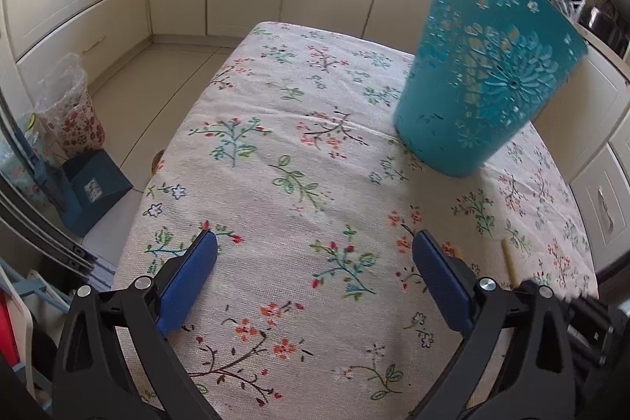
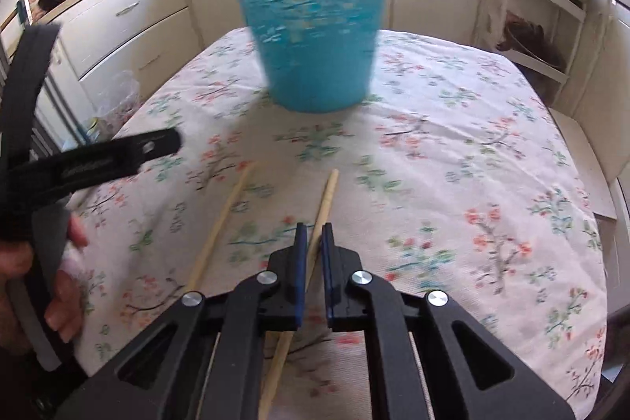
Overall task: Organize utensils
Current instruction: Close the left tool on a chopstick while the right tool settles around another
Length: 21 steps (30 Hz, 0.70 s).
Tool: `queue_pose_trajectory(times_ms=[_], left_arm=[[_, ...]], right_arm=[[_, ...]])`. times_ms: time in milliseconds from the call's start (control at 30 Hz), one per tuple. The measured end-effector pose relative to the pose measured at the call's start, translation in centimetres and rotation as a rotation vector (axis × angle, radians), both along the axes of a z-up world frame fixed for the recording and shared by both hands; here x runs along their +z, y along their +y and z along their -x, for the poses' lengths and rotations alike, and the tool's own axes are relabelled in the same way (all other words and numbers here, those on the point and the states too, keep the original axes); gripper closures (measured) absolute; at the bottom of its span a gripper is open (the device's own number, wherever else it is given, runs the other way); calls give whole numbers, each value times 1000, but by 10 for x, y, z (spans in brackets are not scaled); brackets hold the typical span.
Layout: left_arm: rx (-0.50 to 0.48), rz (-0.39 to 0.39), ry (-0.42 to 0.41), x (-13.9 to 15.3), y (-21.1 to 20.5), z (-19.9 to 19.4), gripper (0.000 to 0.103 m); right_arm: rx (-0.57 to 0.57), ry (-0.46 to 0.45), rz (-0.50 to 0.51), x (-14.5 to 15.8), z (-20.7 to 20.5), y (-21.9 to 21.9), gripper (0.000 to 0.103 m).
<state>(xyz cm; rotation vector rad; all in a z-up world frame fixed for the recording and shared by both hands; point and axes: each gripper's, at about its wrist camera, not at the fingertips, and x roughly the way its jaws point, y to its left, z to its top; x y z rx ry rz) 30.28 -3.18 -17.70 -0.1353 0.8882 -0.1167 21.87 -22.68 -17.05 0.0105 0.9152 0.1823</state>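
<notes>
A worktop (image 1: 299, 160) covered by a floral cloth is seen in both wrist views, and a teal perforated basket (image 1: 484, 73) is stood upright on it, toward the far edge. This basket is taken as the landmark.

The left gripper (image 1: 315, 254) is held wide open above the cloth, on the near side of the basket and well apart from it; nothing is seen between its blue pads (image 1: 189, 286). At the right edge of that view, near the gripper's right finger, the tip of a pale stick (image 1: 510, 262) is shown lying on the cloth; which chopstick it is cannot be told.

In the right wrist view the basket (image 2: 311, 14) is blurred. Two pale wooden chopsticks are laid on the cloth on its near side, both pointing roughly toward it and apart from it. The right chopstick (image 2: 325, 199) is passed between the pads of the right gripper (image 2: 313, 229), which are drawn nearly together around it; whether the pads actually press on the wood cannot be told. The left chopstick (image 2: 224, 219) is left lying free just beside the first, apart from it.

At the left of that view the left gripper (image 2: 157, 144) is seen from the side, held by a hand (image 2: 59, 286).
</notes>
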Motion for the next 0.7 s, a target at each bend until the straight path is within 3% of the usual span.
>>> queue_pose_trajectory(times_ms=[133,267,367,400,467,533,600,700], left_arm=[[-107,-49,-30,9,-29,16,8],[-220,-137,-14,7,-73,26,15],[-248,-198,10,0,-92,24,36],[-250,-200,27,-3,-94,22,49],[-252,-189,14,-4,-95,24,63],[-273,-188,14,-3,-97,24,93],[-273,-158,22,-2,-94,23,97],[-231,-51,31,-2,-74,21,98]], right_arm=[[-46,16,-133,-3,-1,-25,95],[-50,20,-178,-2,6,-28,95],[-57,27,-230,-2,5,-35,95],[-59,28,-237,-3,5,-35,95],[-59,29,-244,-2,6,-36,95],[-59,29,-247,0,6,-36,95],[-56,30,-246,0,5,-36,95],[-44,31,-227,-2,4,-34,95]])
